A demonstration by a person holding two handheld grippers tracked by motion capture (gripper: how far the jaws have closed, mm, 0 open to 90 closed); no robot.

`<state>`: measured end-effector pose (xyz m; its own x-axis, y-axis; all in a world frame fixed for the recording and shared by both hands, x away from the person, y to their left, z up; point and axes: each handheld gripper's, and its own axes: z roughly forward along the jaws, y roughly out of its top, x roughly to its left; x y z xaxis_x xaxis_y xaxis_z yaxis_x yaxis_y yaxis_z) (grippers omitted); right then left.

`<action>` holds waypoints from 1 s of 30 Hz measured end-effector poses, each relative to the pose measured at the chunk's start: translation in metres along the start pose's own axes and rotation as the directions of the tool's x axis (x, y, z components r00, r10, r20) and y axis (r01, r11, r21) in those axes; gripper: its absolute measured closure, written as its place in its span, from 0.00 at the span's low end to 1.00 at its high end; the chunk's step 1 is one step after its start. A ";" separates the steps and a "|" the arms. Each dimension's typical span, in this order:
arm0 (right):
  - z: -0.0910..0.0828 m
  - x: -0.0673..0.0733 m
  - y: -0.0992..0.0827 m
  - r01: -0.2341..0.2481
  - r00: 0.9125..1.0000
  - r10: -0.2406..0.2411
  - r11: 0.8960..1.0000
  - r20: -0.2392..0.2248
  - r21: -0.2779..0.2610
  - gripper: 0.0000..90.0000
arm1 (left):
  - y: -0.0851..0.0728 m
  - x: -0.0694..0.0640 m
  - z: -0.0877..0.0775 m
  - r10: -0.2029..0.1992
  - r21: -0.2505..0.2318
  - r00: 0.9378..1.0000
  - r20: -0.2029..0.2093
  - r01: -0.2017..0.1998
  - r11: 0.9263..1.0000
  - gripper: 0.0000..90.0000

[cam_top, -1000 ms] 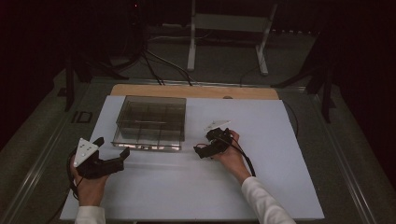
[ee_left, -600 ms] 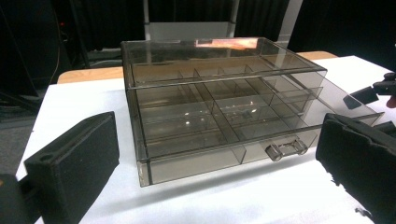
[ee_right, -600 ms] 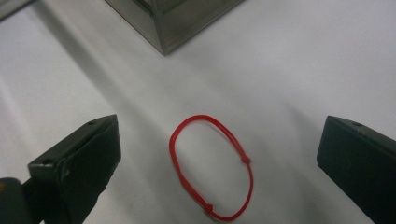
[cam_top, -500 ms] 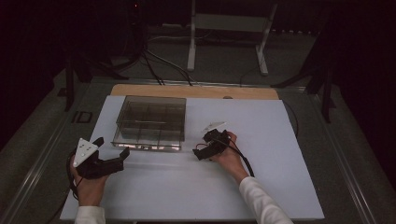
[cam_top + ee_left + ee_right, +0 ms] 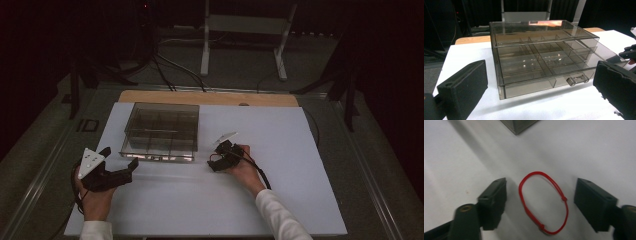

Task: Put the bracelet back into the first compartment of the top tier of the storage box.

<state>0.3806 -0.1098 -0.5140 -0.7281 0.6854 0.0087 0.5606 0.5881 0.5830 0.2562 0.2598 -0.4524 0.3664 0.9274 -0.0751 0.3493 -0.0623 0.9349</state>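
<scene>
The right hand-held gripper (image 5: 540, 202) points down at the white counter (image 5: 300, 190), its jaws just closing yet released, straddling a red cord loop (image 5: 544, 202) that lies flat between them, touching neither pad. The clear compartment box (image 5: 162, 131) stands at the loop's 10 o'clock. The left hand-held gripper (image 5: 127, 170), at the counter's 8 o'clock, is released, facing the box's drawer handle (image 5: 577, 80).

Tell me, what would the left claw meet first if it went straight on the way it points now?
Probably the clear drawer box, at its front with the small handle. The left claw stands open and aims at it, with bare white table between; the depth is hard to judge.
</scene>
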 end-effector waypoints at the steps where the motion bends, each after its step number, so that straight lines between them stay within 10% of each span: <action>1: 0.000 0.000 0.000 0.003 1.000 -0.003 1.000 -0.004 0.002 0.35 | 0.000 0.000 0.000 0.001 0.001 1.000 0.000 -0.001 1.000 0.01; 11: -0.011 -0.006 -0.001 -0.009 1.000 0.010 0.999 -0.023 0.051 0.95 | 0.000 -0.001 0.001 0.004 0.004 1.000 0.003 -0.004 1.000 0.01; 30: -0.029 -0.005 0.001 -0.038 0.997 0.041 0.998 -0.072 0.044 0.96 | -0.001 0.000 0.000 0.001 0.005 1.000 -0.001 -0.001 1.000 0.01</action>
<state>0.3730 -0.1250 -0.4904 -0.7311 0.6761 0.0913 0.6045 0.5800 0.5460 0.2563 0.2601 -0.4531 0.3658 0.9277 -0.0742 0.3533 -0.0647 0.9333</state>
